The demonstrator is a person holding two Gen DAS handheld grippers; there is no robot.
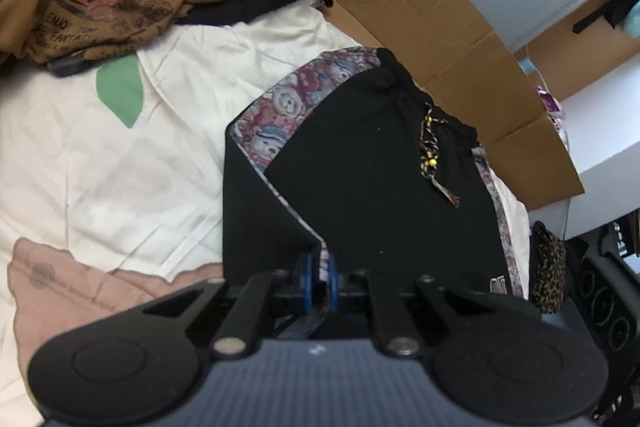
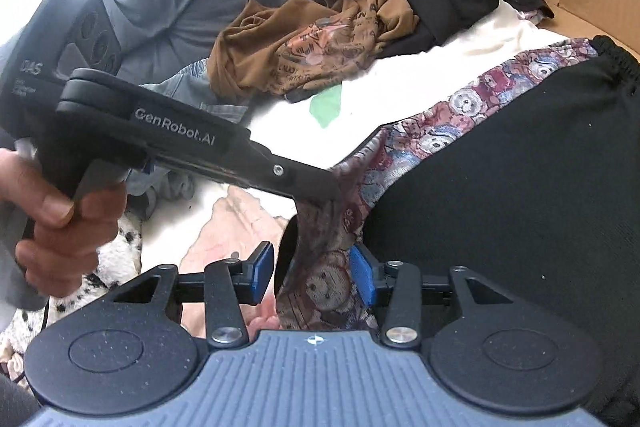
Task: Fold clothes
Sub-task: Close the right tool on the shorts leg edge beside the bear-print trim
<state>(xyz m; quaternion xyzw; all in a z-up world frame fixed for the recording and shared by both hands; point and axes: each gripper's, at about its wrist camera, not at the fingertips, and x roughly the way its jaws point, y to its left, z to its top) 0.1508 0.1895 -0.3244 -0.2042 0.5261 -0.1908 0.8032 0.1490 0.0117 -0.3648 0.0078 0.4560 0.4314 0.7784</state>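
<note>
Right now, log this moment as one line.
task: fold clothes | left gripper: shut on black pants | right gripper: open, pants' patterned edge between pads | brown shirt: unfolded behind

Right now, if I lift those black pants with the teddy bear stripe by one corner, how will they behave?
Probably floppy: the black pants hang limp where the left gripper pinches them, and the teddy bear stripe sags between the right gripper's open pads. The fabric looks thick, so likely fairly heavy for clothing. The drawstring would probably dangle.
</note>
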